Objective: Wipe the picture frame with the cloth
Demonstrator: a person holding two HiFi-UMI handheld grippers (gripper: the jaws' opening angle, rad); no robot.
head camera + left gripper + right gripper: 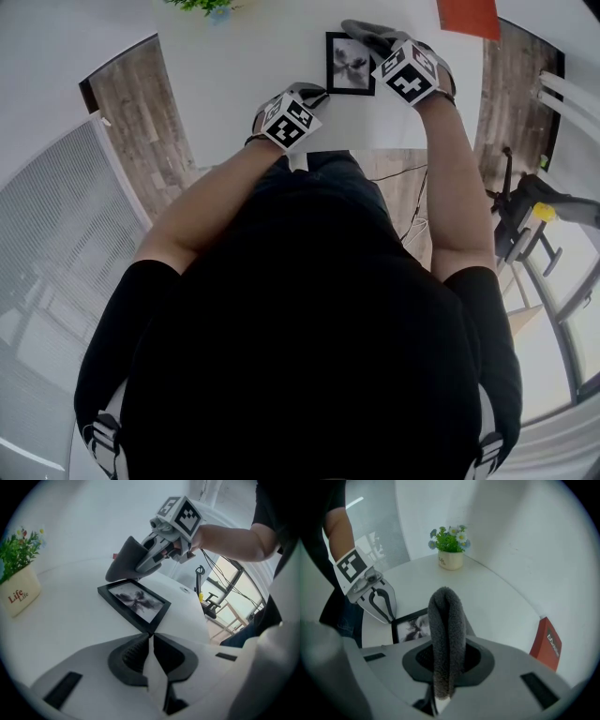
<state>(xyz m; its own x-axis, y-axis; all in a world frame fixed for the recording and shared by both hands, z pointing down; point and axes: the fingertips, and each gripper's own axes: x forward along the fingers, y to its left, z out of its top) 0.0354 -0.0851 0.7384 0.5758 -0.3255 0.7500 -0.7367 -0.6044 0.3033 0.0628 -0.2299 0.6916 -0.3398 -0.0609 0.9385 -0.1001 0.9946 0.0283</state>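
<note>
A black picture frame [350, 64] with a grey photo lies flat on the white table [234, 84]. My left gripper [312, 95] is shut, its tips resting at the frame's near left corner [151, 631]. My right gripper [373, 39] is shut on a folded dark grey cloth [446, 630]. In the left gripper view the cloth [123, 563] hangs just above the frame's far edge [136, 602], and I cannot tell whether it touches. In the right gripper view the frame [411, 626] shows behind the cloth, with the left gripper [389, 613] at its corner.
A small potted plant [451, 550] with white flowers stands at the far side of the table. A red book [547, 645] lies to the right of the frame. The table's near edge runs just below my grippers, with wooden floor [141, 112] beyond.
</note>
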